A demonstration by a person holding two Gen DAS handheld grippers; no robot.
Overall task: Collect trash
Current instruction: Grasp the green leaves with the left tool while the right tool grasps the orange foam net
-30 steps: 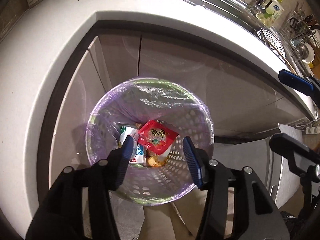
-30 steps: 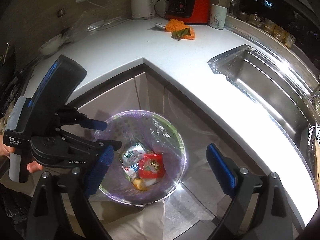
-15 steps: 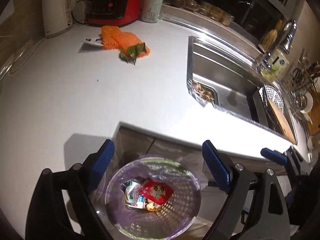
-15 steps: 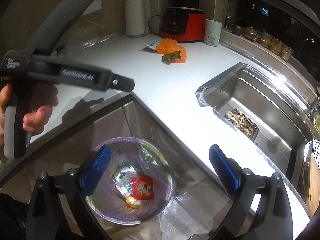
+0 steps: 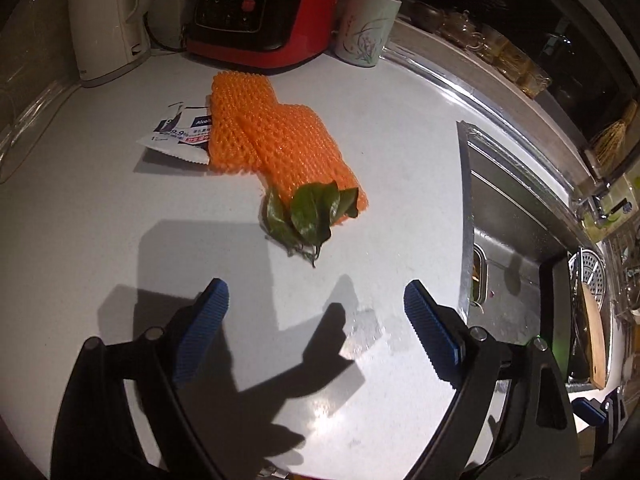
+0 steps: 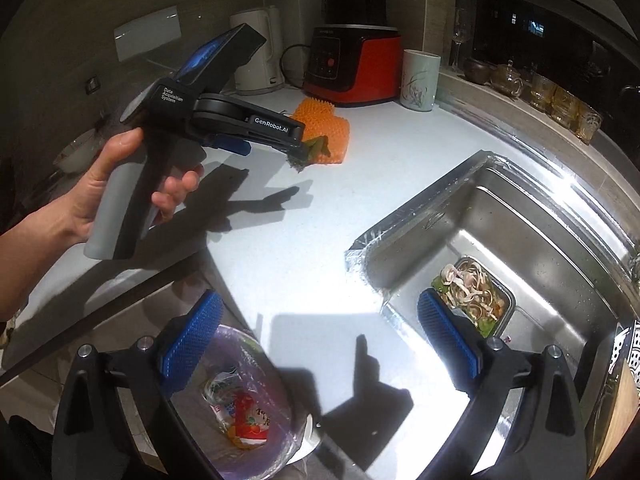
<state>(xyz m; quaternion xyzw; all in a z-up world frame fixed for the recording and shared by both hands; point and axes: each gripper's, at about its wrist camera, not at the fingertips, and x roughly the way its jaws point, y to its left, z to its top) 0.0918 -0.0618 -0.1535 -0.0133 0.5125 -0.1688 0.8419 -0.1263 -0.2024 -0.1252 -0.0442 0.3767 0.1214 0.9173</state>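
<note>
On the white counter lie an orange foam net (image 5: 276, 136), green leaves (image 5: 310, 216) at its near end, and a torn alcohol-wipe packet (image 5: 178, 134) tucked under its left side. My left gripper (image 5: 316, 308) is open and empty, above the counter just short of the leaves; it also shows in the right wrist view (image 6: 256, 136). My right gripper (image 6: 320, 320) is open and empty over the counter edge, above the purple-lined bin (image 6: 256, 404) holding a red wrapper (image 6: 252, 420) and other trash.
A white kettle (image 5: 106, 20), a red-and-black appliance (image 5: 260, 12) and a patterned cup (image 5: 366, 28) stand at the back. The steel sink (image 6: 520, 240) on the right holds a tray of food scraps (image 6: 472, 296). Glass jars (image 6: 560, 100) line the ledge.
My left gripper rose from inside the bin and moved over the counter toward the net and leaves, jaws opening wide. My right gripper lifted and tilted up toward the counter and sink.
</note>
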